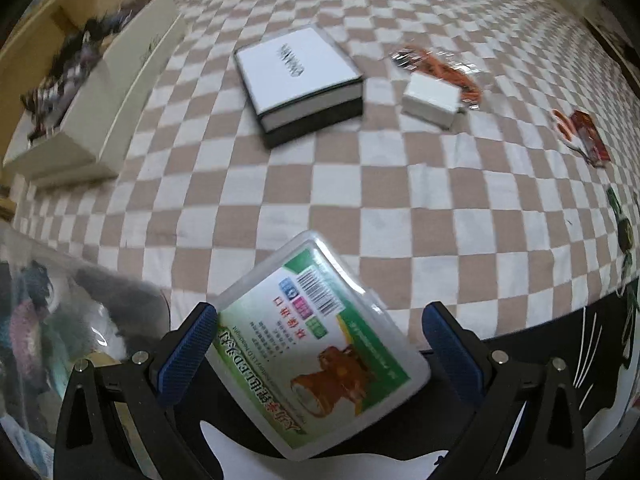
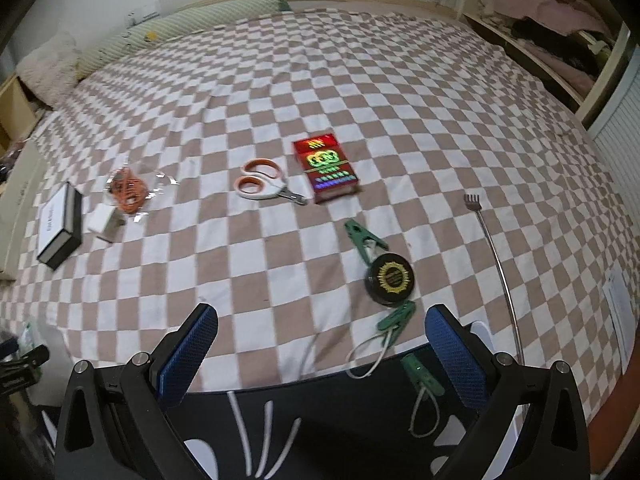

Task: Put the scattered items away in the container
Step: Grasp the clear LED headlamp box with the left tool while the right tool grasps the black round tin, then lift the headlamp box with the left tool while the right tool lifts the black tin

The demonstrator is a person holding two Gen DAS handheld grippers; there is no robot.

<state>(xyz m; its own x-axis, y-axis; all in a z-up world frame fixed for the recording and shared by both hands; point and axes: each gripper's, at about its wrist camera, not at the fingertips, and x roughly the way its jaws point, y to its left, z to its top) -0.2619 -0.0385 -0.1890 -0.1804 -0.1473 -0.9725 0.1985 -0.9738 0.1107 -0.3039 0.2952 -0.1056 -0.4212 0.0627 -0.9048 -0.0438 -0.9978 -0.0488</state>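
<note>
Left claw, right claw: black angular frames, blue textured fingers, silver screws.

Left gripper: fingers spread wide, left pad touching a plastic case | Right gripper: fingers apart, empty

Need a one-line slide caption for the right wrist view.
Open right tongs above a checkered bed strewn with scissors, red box, black tin and green clips.
</note>
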